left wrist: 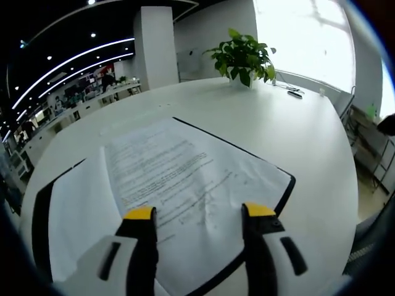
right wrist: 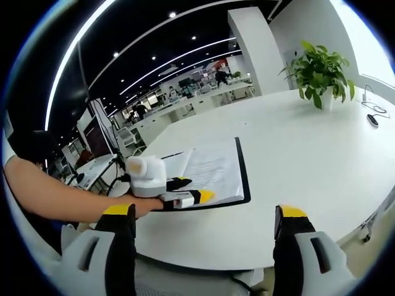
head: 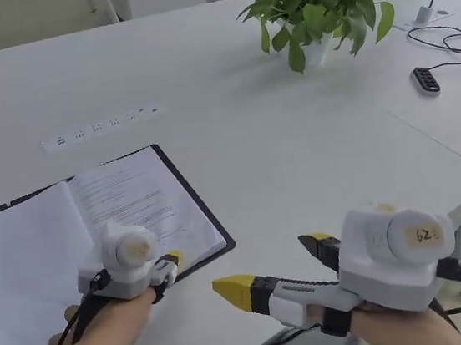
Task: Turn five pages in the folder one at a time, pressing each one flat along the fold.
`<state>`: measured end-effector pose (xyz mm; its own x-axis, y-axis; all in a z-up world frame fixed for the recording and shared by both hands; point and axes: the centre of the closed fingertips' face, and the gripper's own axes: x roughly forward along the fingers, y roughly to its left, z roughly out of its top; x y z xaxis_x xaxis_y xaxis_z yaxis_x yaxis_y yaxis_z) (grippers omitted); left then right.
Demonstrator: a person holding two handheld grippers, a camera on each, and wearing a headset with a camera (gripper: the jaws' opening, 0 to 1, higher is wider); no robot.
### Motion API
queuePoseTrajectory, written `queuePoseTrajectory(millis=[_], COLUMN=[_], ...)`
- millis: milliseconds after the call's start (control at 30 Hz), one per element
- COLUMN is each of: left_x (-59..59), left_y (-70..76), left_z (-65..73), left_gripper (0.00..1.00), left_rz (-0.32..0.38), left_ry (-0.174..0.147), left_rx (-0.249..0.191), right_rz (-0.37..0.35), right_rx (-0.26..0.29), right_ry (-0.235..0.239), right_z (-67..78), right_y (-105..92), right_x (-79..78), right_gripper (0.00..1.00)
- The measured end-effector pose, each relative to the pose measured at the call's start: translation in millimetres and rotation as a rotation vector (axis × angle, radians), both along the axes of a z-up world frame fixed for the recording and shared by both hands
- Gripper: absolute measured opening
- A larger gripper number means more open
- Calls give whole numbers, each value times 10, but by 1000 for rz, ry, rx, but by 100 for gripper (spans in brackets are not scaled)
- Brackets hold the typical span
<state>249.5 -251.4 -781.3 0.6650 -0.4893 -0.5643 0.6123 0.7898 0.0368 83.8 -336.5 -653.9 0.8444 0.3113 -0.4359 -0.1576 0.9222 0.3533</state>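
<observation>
Two grippers, both spread wide and empty. Left gripper point(left wrist: 199, 213) poised just over the near edge of the right-hand page point(left wrist: 185, 166), open folder point(left wrist: 290, 182) lying flat beneath and ahead of its jaws. Right gripper point(head: 271, 264) held by the table point(head: 293, 131) edge, folder ahead of it and apart.

Best done so: nip a single sheet at the corner under the left jaws, carry it in an arc over the fold point(left wrist: 108, 169), then press along that fold.

Legible: "62" on the right gripper's round sticker point(head: 427, 235). Page print too small to read.
</observation>
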Motion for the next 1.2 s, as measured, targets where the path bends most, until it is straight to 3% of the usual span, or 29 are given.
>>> queuePoseTrajectory(millis=[267,400,433,700,967,1133,1200], left_x=[-1,23,22,15,-25,15,15], left_y=[24,118,112,91,16,44,45], left_z=[2,4,4,15,-31,-32,-27], left_gripper=[50,33,33,25,12,9,9], left_rz=[9,27,13,6,-18,10,32], left_ry=[-19,-43,-59,-80,-92,-88,-71], left_rx=[-18,-11,-12,-10,1,-17,-42], right_rz=[3,7,8,12,16,30,38], right_rx=[4,10,10,17,22,26,29], right_ry=[9,19,19,23,33,34,37], right_z=[-30,-58,-59,-69,-111,-129,-148], right_y=[5,12,12,12,4,20,29], right_x=[8,2,2,31,55,124,176], right_gripper=[90,90,90,89,88,86,85])
